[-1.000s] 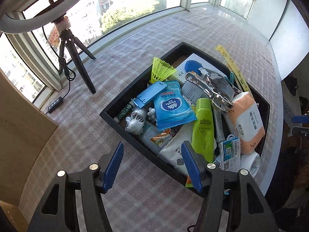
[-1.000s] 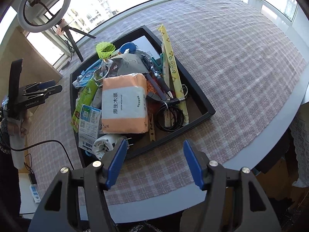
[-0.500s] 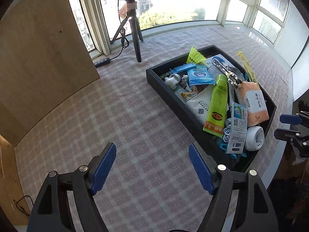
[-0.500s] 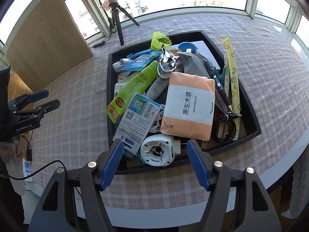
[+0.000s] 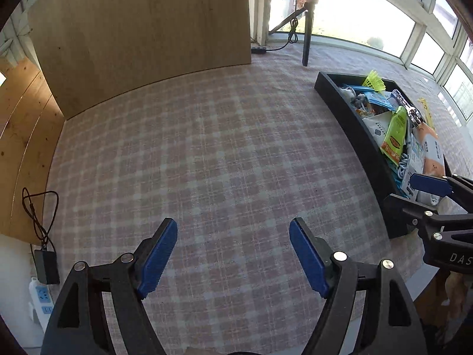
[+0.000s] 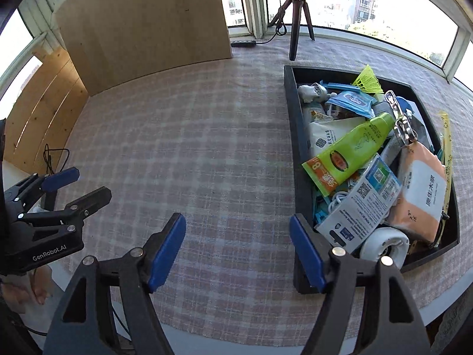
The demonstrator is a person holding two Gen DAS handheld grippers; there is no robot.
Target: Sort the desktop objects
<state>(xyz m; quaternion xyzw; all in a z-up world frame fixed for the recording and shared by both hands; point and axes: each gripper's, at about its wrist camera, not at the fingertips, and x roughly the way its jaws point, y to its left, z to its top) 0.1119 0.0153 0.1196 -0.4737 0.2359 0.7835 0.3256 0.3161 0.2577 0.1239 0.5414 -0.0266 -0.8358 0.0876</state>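
Note:
A black tray [image 6: 291, 112] stands on the checked cloth, heaped with several items. Among them are a green tube [image 6: 354, 148], an orange-and-white tissue pack [image 6: 419, 195], a blue wipes pack [image 6: 351, 100] and a yellow shuttlecock [image 6: 368, 82]. My right gripper [image 6: 238, 230] hovers over the cloth at the tray's near left corner. Its jaws are opening and hold nothing. My left gripper [image 5: 233, 236] stands open over bare cloth, well left of the tray [image 5: 354, 130], with nothing between its fingers. Each gripper shows at the edge of the other's view.
A tall wooden board [image 5: 142, 29] stands at the back left. A tripod [image 6: 295, 29] with a ring light stands behind the tray by the windows. A black adapter [image 5: 44, 266] and a white power strip [image 5: 41, 295] lie below the table's left edge.
Both grippers swung left and rolled; the tray slid from the middle to the right of each view. Both pairs of jaws spread wider. Nothing was picked up.

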